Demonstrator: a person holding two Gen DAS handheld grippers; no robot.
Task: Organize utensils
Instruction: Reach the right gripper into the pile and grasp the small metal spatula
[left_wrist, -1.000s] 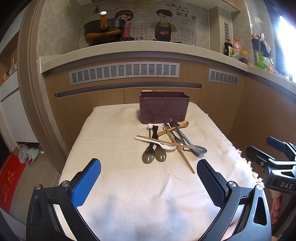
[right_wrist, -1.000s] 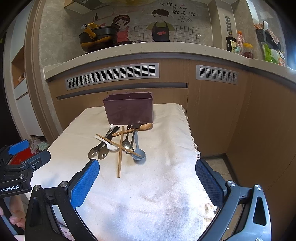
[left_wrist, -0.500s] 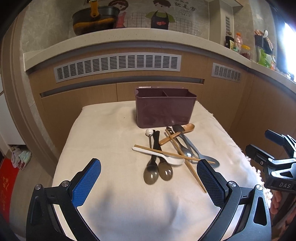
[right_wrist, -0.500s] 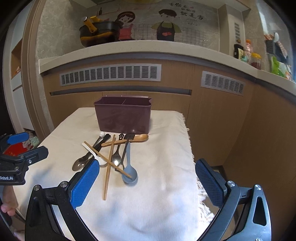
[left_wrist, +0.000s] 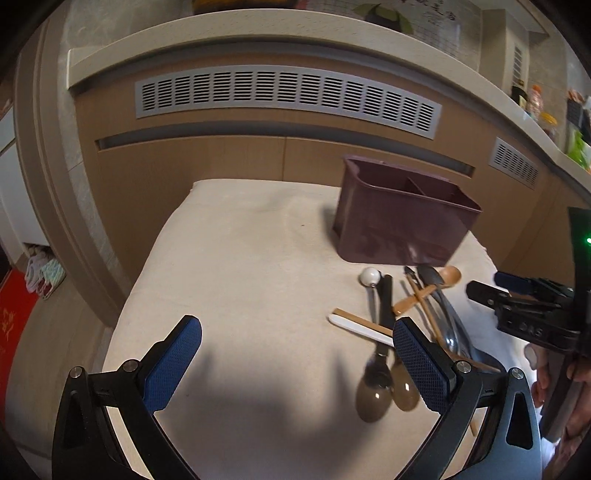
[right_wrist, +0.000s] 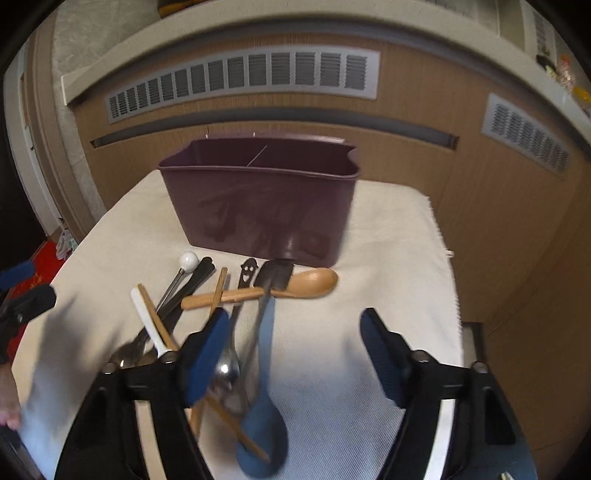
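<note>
A dark purple two-compartment utensil holder (left_wrist: 402, 221) (right_wrist: 262, 199) stands at the back of a table covered in a cream cloth (left_wrist: 258, 280). In front of it lies a heap of utensils: a wooden spoon (right_wrist: 288, 286) (left_wrist: 432, 290), a blue-grey spoon (right_wrist: 264, 413), metal spoons (left_wrist: 373, 391), a white spoon (right_wrist: 149, 325), chopsticks (right_wrist: 218, 291) and a white-knobbed utensil (left_wrist: 369, 277) (right_wrist: 186, 264). My left gripper (left_wrist: 295, 365) is open and empty, left of the heap. My right gripper (right_wrist: 295, 354) is open and empty, low over the heap's right side.
A wooden counter front with grey vent grilles (left_wrist: 280, 96) rises behind the table. The right gripper's body (left_wrist: 532, 314) shows at the right edge of the left wrist view. A red mat (left_wrist: 14, 321) lies on the floor at the left.
Both grippers have moved forward and down toward the utensils. The right one has closed in over the heap; the left has shifted to the left of it. Both stay open.
</note>
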